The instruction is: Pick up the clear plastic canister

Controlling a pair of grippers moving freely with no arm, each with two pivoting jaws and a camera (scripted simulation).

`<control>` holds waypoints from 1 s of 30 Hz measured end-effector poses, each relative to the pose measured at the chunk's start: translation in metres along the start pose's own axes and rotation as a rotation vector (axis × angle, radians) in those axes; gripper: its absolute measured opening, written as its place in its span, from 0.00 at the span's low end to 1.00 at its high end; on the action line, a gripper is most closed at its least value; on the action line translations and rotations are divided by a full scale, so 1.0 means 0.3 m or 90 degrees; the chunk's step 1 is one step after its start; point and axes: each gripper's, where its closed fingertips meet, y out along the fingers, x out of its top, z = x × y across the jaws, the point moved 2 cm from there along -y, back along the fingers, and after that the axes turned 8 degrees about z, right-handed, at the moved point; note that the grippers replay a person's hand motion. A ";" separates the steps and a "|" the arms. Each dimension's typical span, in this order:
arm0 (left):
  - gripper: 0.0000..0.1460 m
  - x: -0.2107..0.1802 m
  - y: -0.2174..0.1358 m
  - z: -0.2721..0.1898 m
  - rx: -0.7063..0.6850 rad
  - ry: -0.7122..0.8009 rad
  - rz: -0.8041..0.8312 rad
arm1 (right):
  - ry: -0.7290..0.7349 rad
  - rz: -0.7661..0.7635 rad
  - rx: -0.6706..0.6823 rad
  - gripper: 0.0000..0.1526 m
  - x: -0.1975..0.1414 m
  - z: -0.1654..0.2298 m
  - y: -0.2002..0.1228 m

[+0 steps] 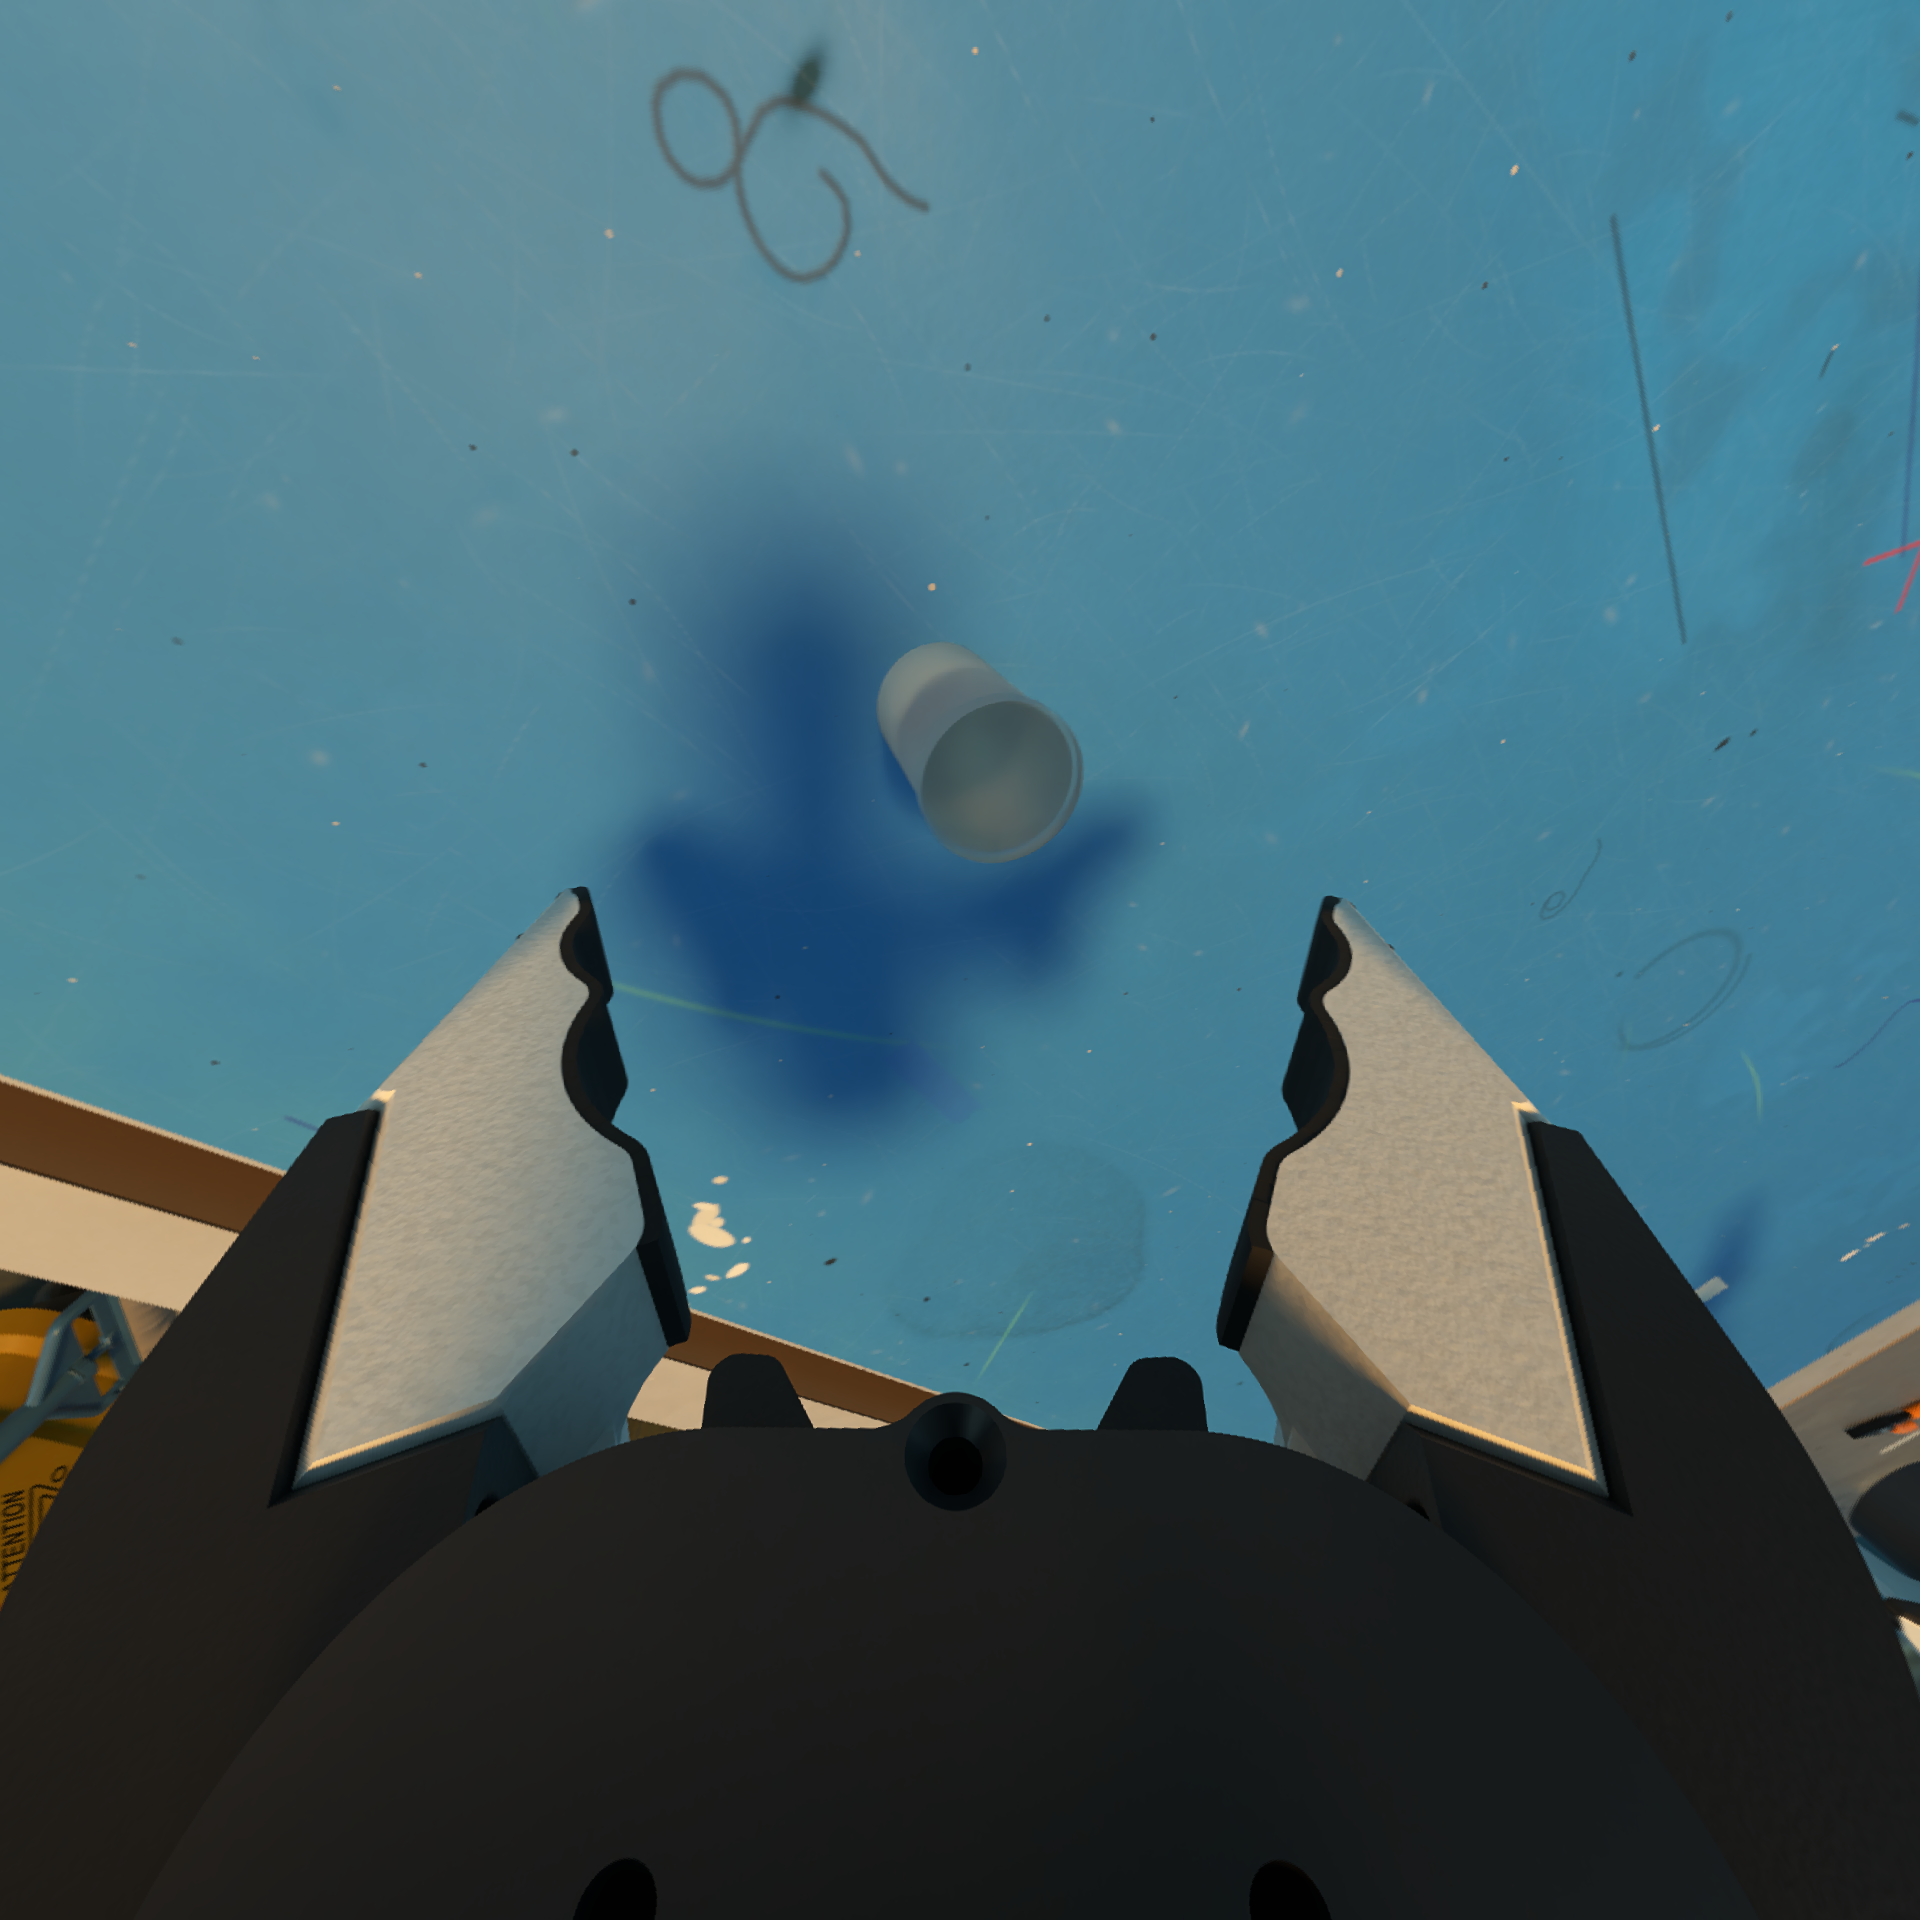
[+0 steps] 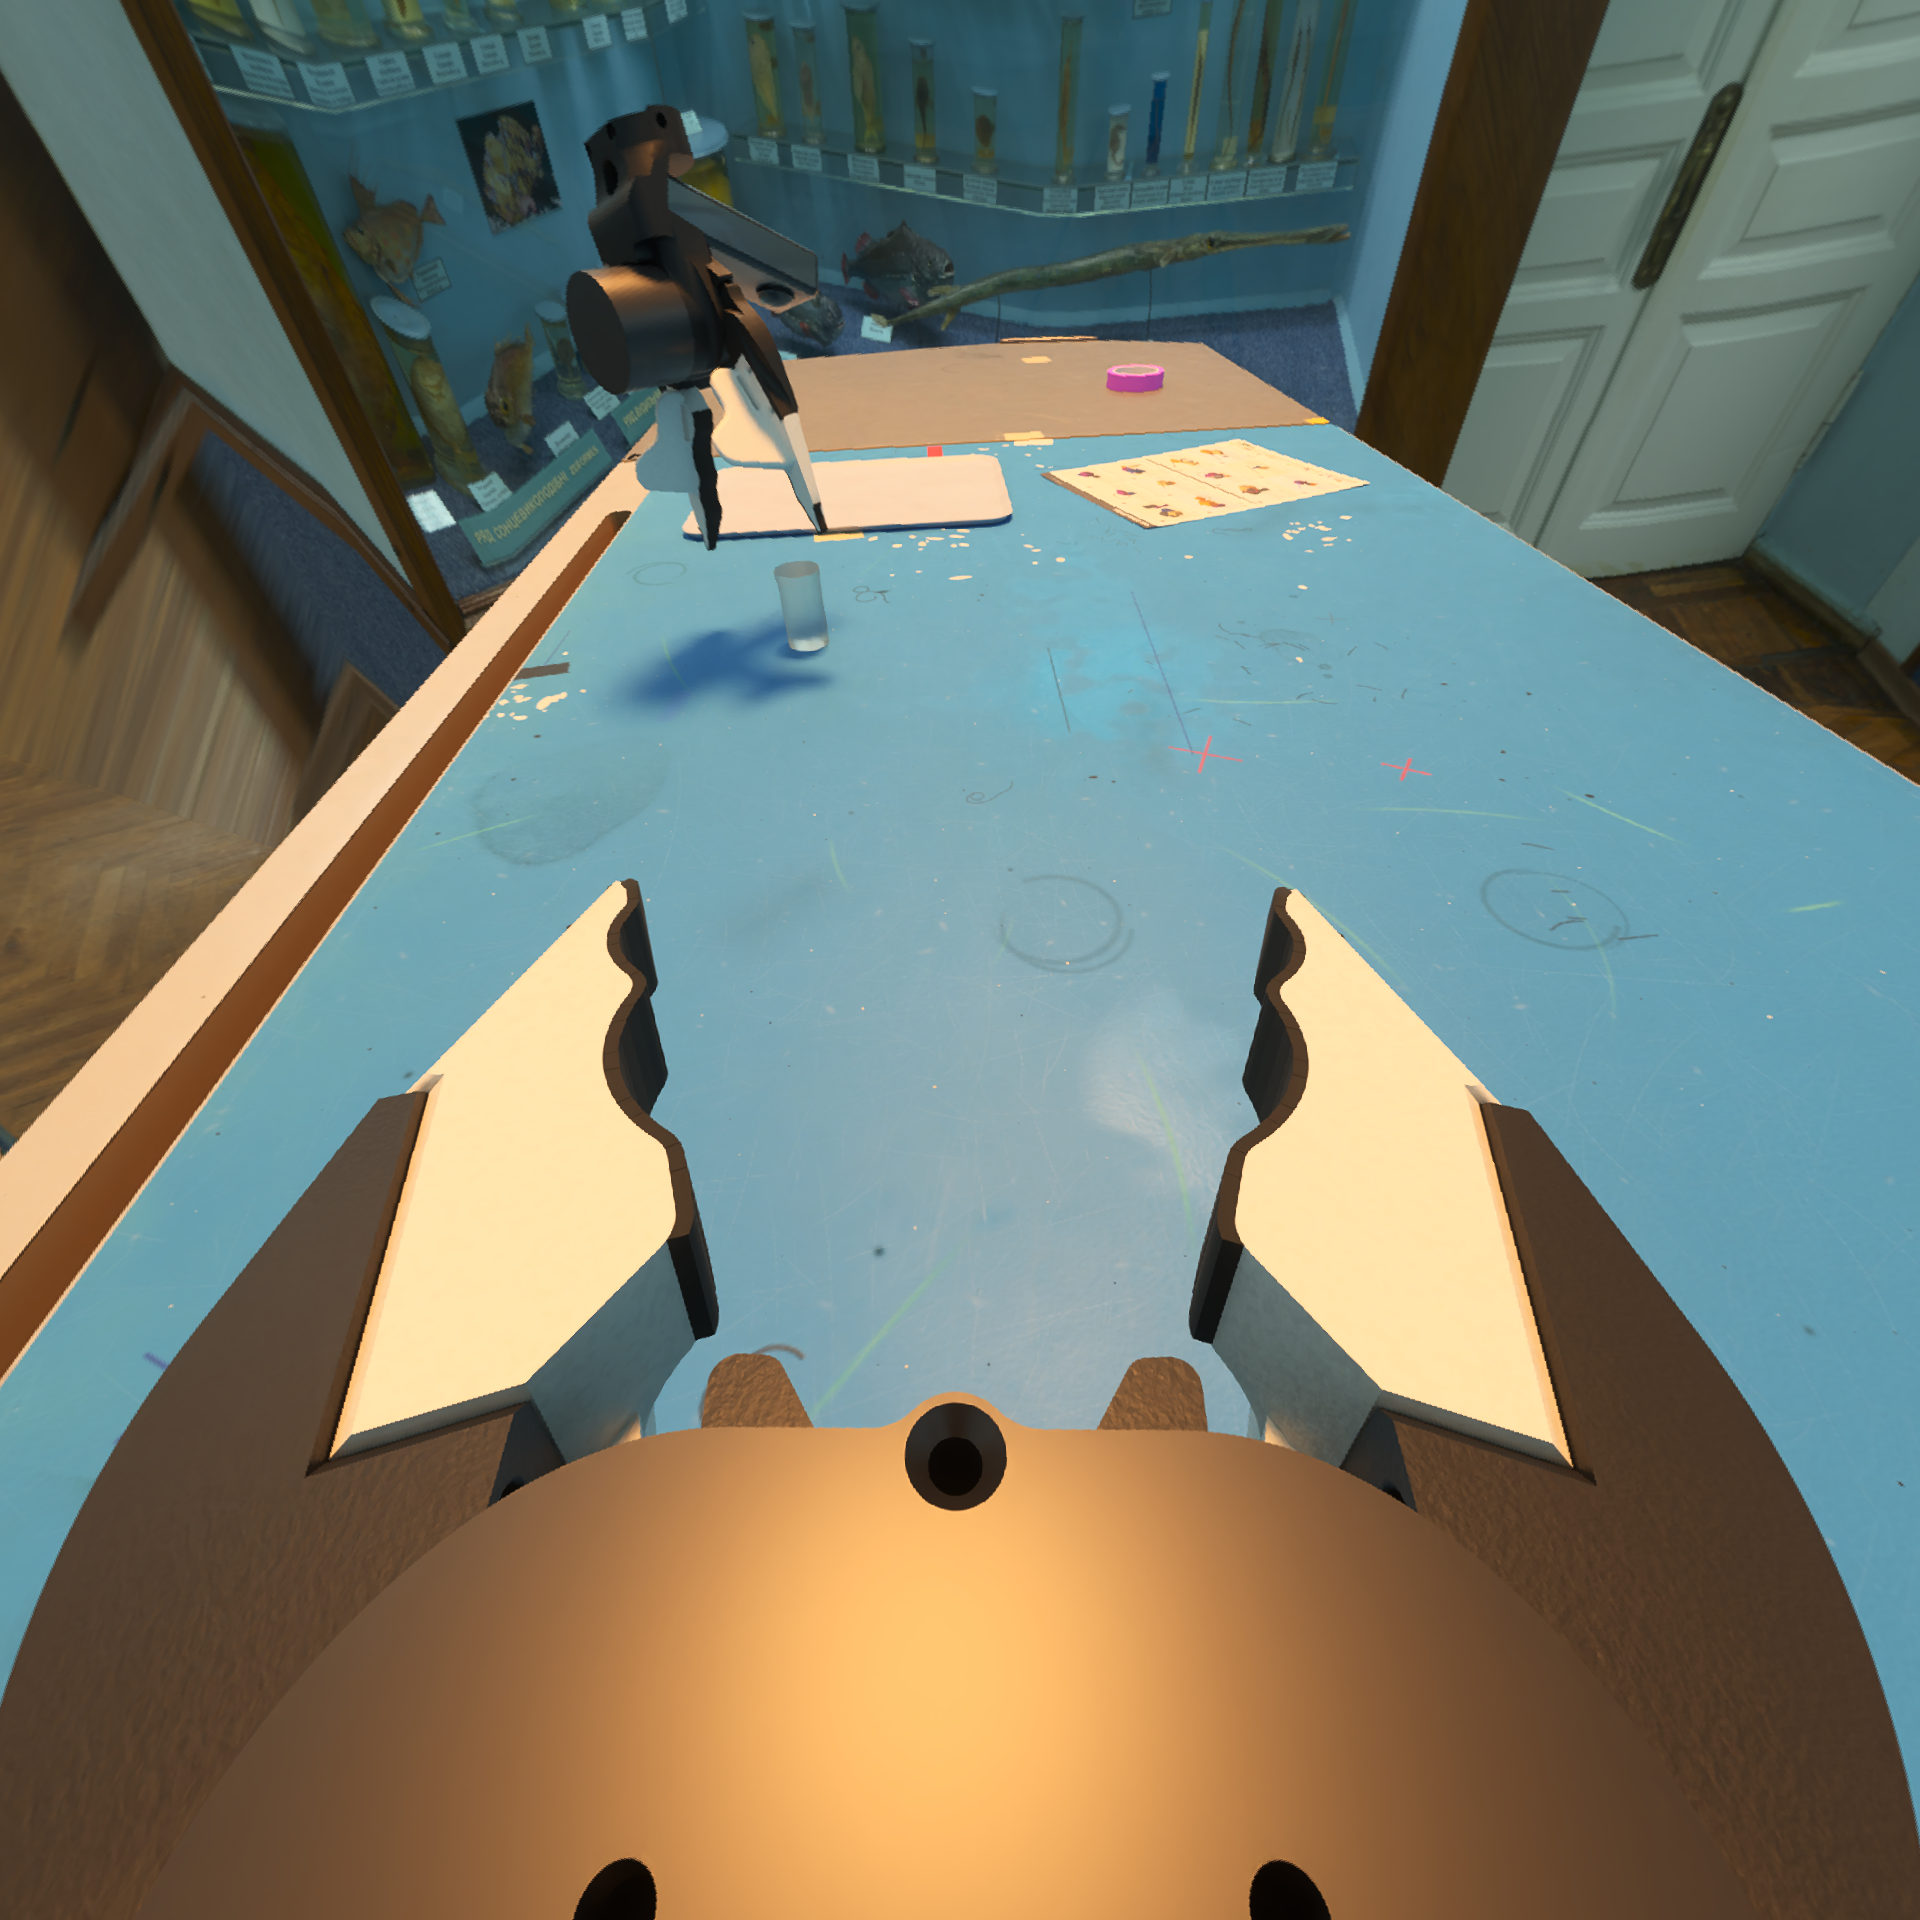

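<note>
Hovering above the blue table, the left gripper points steeply down, its two white fingers spread wide with nothing between them. Below and just ahead of its fingertips stands the clear plastic canister, upright on the tabletop, its round open rim facing the camera. It lies slightly toward the gripper's right finger rather than dead centre, and clear of both fingers. A dark shadow of the gripper spreads over the table around and short of the canister.

From the right wrist view, the right gripper sits low over the near part of the same table, its fingers also held well apart and empty. The canister is far ahead of it and a little to its left, near the table's left edge. The left gripper hangs over that spot, its fingertips above the canister and not touching it.

Farther ahead of the right gripper lie a white board, a printed sheet to the right of that, and a pink tape roll on a brown panel beyond. Scribbles, scratches and paint flecks mark the table surface under both grippers.
</note>
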 end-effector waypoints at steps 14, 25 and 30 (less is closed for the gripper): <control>0.72 -0.008 0.085 -0.005 0.013 -0.037 0.044 | 0.005 -0.010 0.009 0.76 0.002 0.005 -0.008; 0.39 0.020 0.110 -0.031 -0.012 0.032 0.046 | 0.013 -0.016 -0.011 0.76 0.000 -0.017 -0.025; 0.23 0.030 0.075 -0.033 -0.002 0.090 0.046 | 0.011 -0.016 -0.014 0.76 0.001 -0.020 -0.027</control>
